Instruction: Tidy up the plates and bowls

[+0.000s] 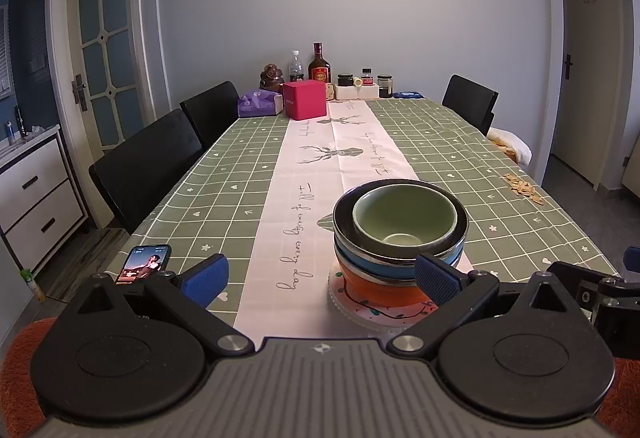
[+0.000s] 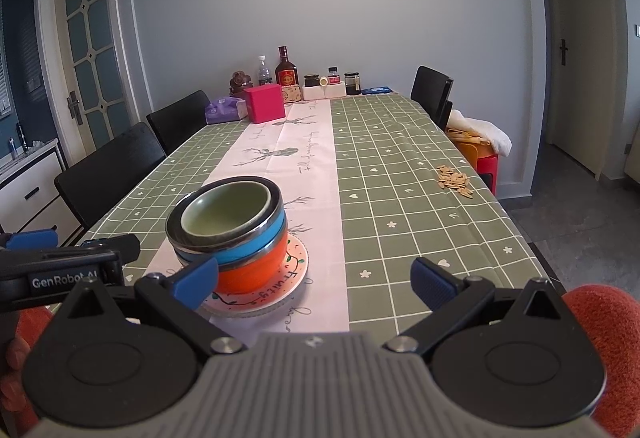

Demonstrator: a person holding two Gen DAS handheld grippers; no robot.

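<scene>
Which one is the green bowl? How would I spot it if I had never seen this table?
Find the pale runner down the middle of the checked green tablecloth. Near its close end a stack of bowls sits on a patterned plate. The green bowl is the topmost and smallest, nested above the blue bowl and orange bowl.

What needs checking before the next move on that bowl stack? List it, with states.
1. Left gripper open, holding nothing: ok.
2. Right gripper open, holding nothing: ok.
3. Green bowl nested in the blue bowl: ok.
4. Stack upright on the orange bowl: ok, slightly off-centre.
5. Plate flat on the table: ok.
6. Phone beside left gripper, clear of the stack: ok.
</scene>
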